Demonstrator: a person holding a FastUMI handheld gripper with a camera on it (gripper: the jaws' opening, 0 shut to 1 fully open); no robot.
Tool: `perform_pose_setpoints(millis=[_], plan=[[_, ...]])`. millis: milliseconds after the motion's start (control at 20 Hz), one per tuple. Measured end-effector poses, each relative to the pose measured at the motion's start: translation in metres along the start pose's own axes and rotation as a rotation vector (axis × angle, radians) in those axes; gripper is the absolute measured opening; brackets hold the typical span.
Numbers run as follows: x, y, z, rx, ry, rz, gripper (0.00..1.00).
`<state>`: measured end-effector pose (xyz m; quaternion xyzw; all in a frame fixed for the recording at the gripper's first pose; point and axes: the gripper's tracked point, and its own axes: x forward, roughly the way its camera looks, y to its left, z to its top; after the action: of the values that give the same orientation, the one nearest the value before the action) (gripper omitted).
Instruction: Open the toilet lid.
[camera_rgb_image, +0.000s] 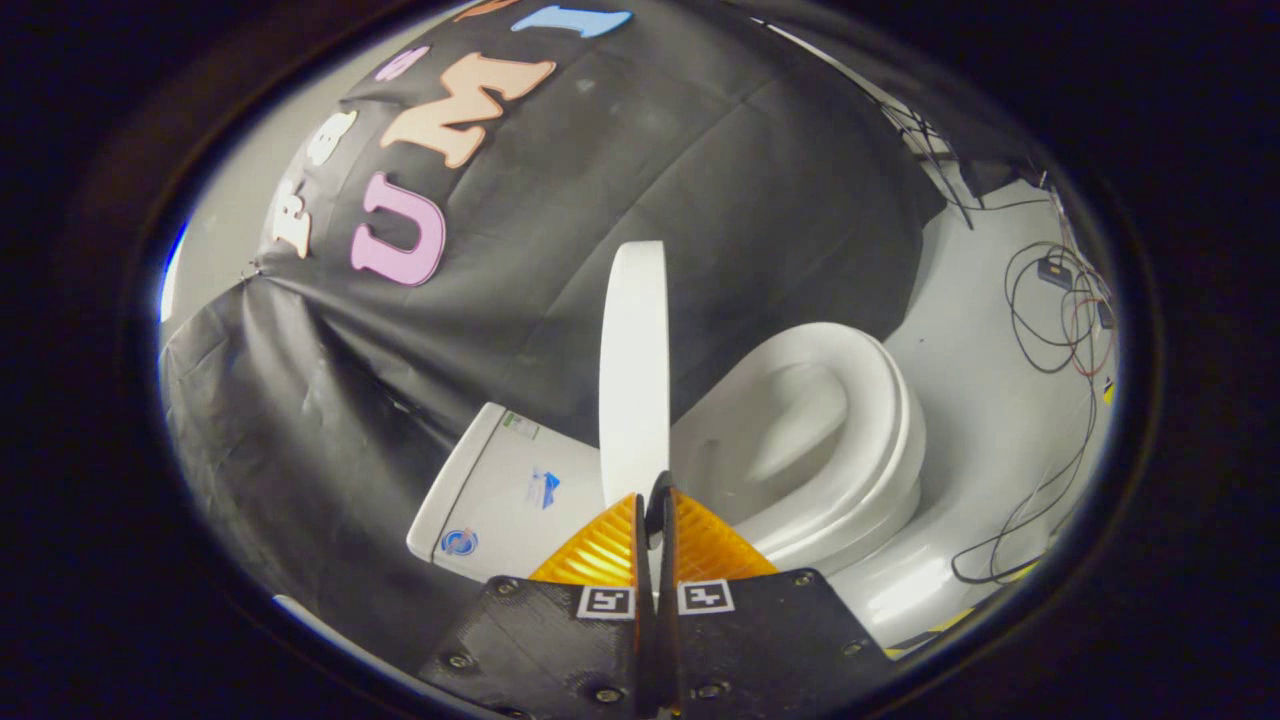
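The claw (655, 500) is pinched closed just below the raised toilet lid (634, 360), probably stiff, smooth, slippery plastic best gripped at its thin edge.

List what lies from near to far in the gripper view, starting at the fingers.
Gripper, fingers closed together with the raised toilet lid's edge at their tips → toilet lid, standing up on edge → black cloth wall behind.
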<state>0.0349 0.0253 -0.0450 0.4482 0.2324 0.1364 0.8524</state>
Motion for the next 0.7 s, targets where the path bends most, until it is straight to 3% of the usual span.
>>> perform_pose_setpoints(millis=[700], plan=[[0.0,0.037,-0.003,-0.155,-0.013,-0.018,0.02]])
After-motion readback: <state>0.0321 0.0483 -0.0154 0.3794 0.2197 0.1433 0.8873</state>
